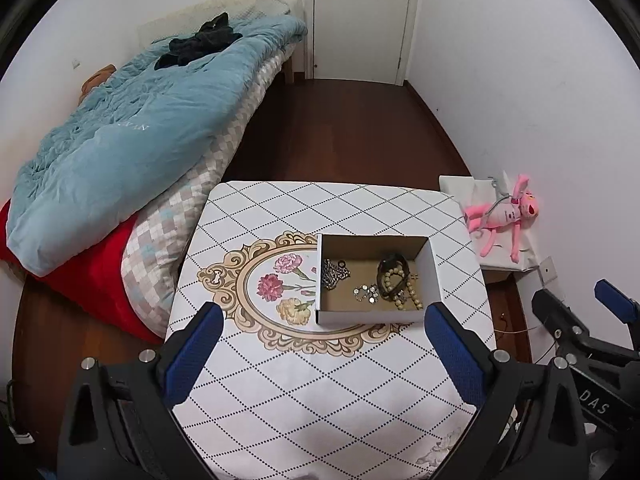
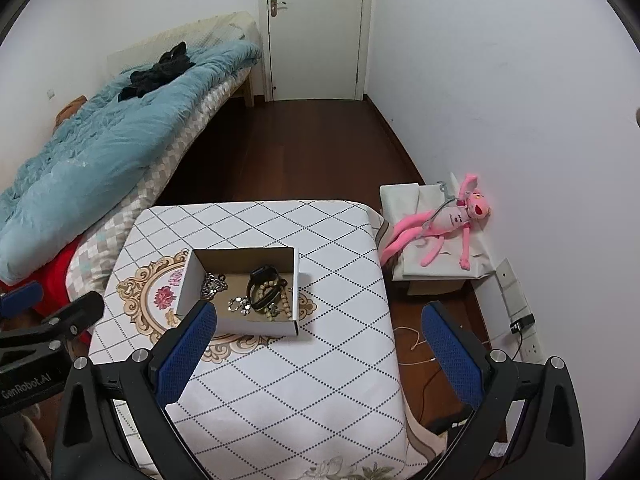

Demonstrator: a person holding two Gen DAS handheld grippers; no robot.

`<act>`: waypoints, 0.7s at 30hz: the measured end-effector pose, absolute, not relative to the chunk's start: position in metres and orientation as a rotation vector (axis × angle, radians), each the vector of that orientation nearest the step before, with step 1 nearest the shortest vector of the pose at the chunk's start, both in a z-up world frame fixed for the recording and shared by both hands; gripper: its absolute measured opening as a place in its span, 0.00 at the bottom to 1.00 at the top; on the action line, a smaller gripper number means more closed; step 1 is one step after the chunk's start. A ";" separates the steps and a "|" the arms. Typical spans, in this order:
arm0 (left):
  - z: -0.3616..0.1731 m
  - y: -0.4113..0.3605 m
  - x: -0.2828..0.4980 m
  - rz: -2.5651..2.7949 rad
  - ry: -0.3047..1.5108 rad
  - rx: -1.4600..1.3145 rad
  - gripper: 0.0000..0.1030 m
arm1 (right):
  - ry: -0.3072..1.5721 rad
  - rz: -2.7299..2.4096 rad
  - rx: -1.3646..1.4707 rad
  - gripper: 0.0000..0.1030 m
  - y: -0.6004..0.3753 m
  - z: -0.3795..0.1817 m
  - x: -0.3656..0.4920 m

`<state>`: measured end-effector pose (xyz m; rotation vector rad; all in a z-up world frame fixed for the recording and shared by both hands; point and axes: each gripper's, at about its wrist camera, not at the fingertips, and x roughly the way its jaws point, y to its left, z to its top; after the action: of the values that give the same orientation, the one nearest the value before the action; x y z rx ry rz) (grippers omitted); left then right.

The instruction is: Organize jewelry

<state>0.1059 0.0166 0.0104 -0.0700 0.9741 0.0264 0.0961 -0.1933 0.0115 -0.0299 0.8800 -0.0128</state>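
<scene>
Left tongs (image 1: 322, 344) spread, empty, above table (image 1: 304, 400); right tongs (image 2: 318, 344) likewise. Box (image 1: 374, 314) just ahead of left tongs, open-topped, likely for easy drop-in. Jewelry inside: dark bracelet (image 1: 394, 276), chain (image 1: 334, 274).

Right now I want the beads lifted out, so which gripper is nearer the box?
Probably right. The right gripper has one finger overlapping the box; the left gripper sits just short of it, both open.
</scene>
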 end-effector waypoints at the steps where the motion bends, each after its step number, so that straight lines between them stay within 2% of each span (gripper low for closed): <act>1: 0.008 0.016 0.110 0.027 0.981 -0.070 1.00 | 0.890 -0.010 -0.033 1.00 -0.193 0.009 0.101; 21: -0.021 0.011 0.134 0.040 1.067 -0.054 1.00 | 1.013 0.003 -0.060 1.00 -0.191 -0.028 0.143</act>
<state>0.1345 0.0111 -0.0207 -0.0538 1.0674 0.0399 0.1431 -0.1907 -0.0276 -0.0598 1.0134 0.0031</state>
